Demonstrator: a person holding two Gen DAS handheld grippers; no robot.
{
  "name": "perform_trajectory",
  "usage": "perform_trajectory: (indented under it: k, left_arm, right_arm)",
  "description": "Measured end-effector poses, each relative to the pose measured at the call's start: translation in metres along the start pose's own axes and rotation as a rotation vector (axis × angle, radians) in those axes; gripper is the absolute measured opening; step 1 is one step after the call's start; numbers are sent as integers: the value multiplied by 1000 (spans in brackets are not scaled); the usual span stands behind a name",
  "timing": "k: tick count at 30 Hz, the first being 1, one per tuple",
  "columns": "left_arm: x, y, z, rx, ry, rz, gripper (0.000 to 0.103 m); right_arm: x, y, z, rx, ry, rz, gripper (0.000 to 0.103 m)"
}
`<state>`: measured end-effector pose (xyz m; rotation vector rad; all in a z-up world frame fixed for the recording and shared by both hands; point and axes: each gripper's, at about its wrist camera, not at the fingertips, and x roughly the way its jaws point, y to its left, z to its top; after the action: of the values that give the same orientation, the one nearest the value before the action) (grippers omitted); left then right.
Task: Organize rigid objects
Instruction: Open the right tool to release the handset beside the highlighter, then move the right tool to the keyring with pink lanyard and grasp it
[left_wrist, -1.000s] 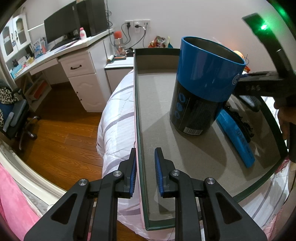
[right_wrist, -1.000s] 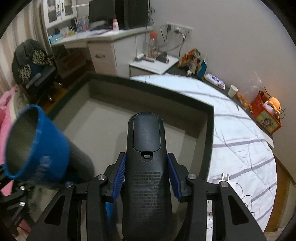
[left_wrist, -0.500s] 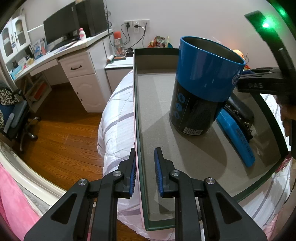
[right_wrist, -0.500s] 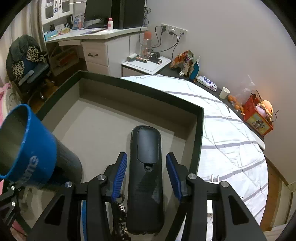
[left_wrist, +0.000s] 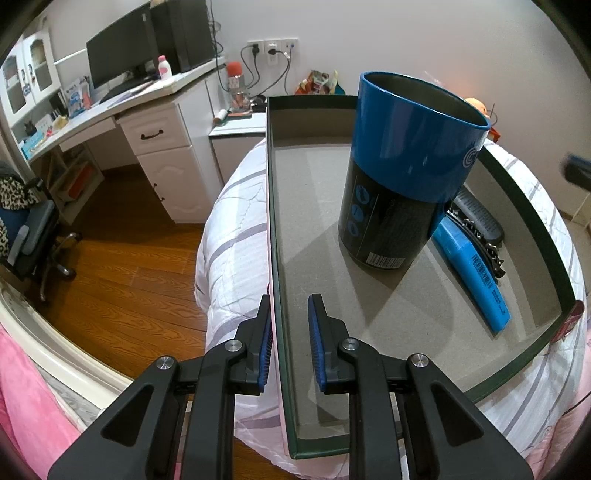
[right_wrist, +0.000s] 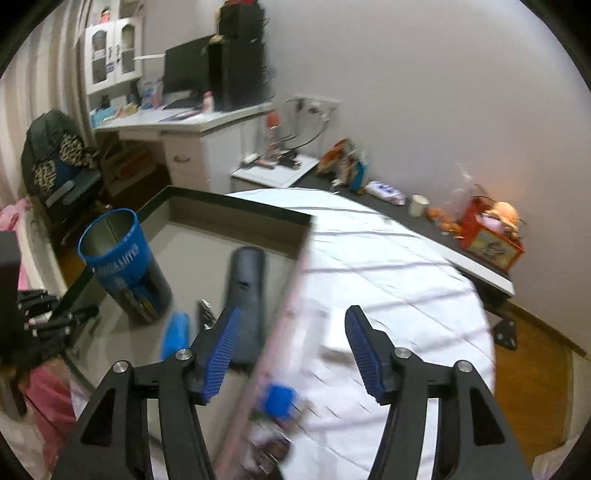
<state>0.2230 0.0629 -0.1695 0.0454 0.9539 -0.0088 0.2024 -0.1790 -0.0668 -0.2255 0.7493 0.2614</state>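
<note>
Blue canister (left_wrist: 402, 166) hides most of the black remote (left_wrist: 478, 216).

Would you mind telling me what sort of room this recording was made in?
Most likely a bedroom that doubles as a study: the tray lies on a bed with a striped white quilt, a white desk carries a monitor, and an office chair stands on wooden flooring.
</note>
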Motion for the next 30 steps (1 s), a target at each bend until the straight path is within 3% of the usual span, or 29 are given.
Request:
perform_trajectory:
  k: [7,15,23,30]
  left_arm:
    - [0,-3,0,-1,0,6,16]
    - [-7,1,-8,-2,1,16,16]
    - [-9,1,-9,-3,1,15,17]
    - [-9,2,-8,-3,0,16,17]
  right_arm:
    - [-21,-29,-53,29,59,-48,61]
    - [-7,-19,-104,16,161,54,61]
    - [3,9,-115,-36,188,118,61]
    - [21,15,-112,-38,200,108,61]
